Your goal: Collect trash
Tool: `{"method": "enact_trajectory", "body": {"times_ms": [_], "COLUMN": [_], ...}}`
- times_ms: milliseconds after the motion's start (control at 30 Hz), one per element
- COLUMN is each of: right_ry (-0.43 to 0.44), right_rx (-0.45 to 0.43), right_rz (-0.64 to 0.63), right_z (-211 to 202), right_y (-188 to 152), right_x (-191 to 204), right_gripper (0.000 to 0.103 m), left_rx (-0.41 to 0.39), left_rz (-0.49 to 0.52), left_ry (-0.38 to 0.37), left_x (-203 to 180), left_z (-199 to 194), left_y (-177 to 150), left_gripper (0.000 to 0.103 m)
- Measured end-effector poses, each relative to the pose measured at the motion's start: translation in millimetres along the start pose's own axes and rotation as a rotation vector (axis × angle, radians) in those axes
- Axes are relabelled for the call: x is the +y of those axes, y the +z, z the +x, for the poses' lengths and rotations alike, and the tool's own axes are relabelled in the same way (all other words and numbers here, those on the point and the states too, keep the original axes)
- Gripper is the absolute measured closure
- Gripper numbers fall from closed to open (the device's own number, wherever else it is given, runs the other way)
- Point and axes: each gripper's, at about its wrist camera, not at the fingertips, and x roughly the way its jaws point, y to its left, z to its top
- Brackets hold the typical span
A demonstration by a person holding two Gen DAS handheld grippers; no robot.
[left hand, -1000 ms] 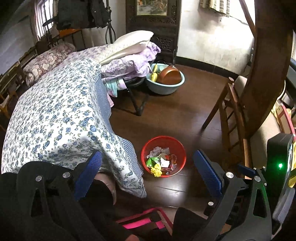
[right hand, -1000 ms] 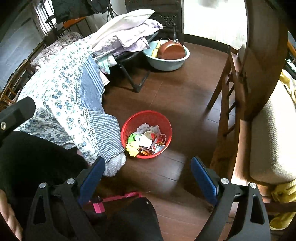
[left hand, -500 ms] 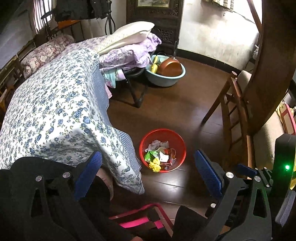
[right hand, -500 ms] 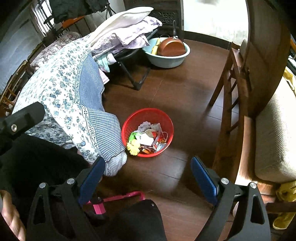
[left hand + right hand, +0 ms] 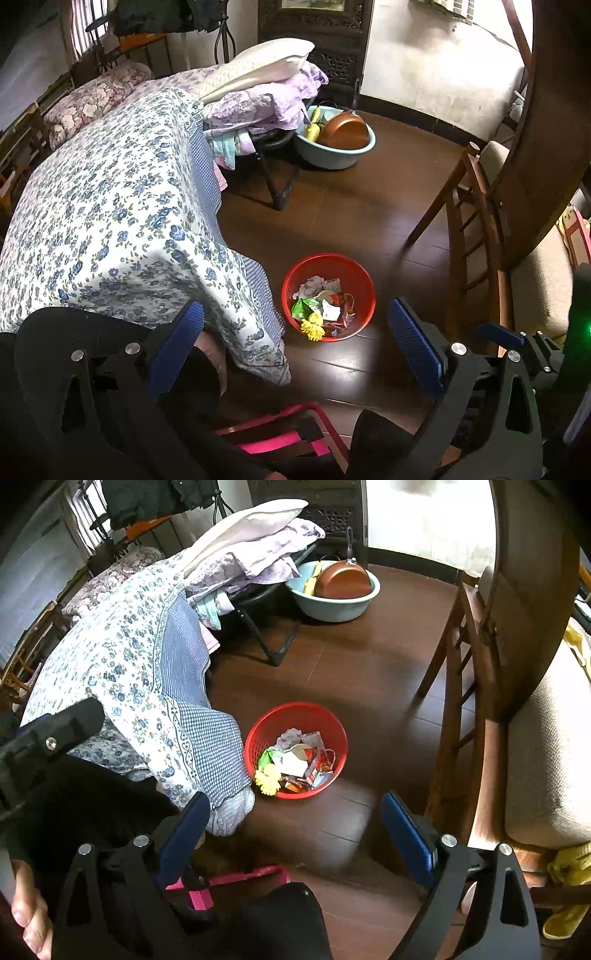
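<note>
From the left wrist camera, the left gripper (image 5: 295, 341) has its two blue pads far apart, and nothing is held between them. Past the pads, a red basket (image 5: 360, 275) stands upright on the dark wood floor (image 5: 351, 206), with its round open top facing up. It is round, so it has no long side. Inside it lies trash (image 5: 325, 302): white crumpled paper, a green wrapper, and a yellow flower (image 5: 313, 329) near the front rim. The basket sits just beside the hanging corner of a blue flowered bed cover (image 5: 110, 214). Farther back, a light blue basin (image 5: 334, 149) holds a copper pan (image 5: 345, 129). A wooden chair (image 5: 469, 229) stands to the right of the basket.

From the right wrist camera, the right gripper (image 5: 295, 830) is also wide open and holds nothing. The red basket (image 5: 266, 734) stands on the floor (image 5: 351, 664) ahead of it, open side up, next to the bed cover (image 5: 147, 672). The yellow flower (image 5: 269, 775) lies at the near rim, beside the other trash (image 5: 299, 757). The basin (image 5: 332, 607) and pan (image 5: 343, 581) sit far behind. At the left edge is the black body of the other gripper, and a hand (image 5: 27, 910) shows in the bottom left corner.
</note>
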Motion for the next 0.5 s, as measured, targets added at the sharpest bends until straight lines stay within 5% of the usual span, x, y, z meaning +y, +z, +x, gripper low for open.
{"method": "enact_trajectory", "body": {"times_ms": [500], "right_ry": [-0.011], "right_rx": [-0.020], "right_rz": [0.003], "right_z": [-7.1], "right_y": [3.1], "right_x": [-2.3], "right_gripper": [0.011], "left_rx": [0.012], "left_rz": [-0.013], "left_ry": [-0.004], "left_x": [5.3], "left_z": [3.0], "left_y": [0.5], "left_gripper": [0.007]}}
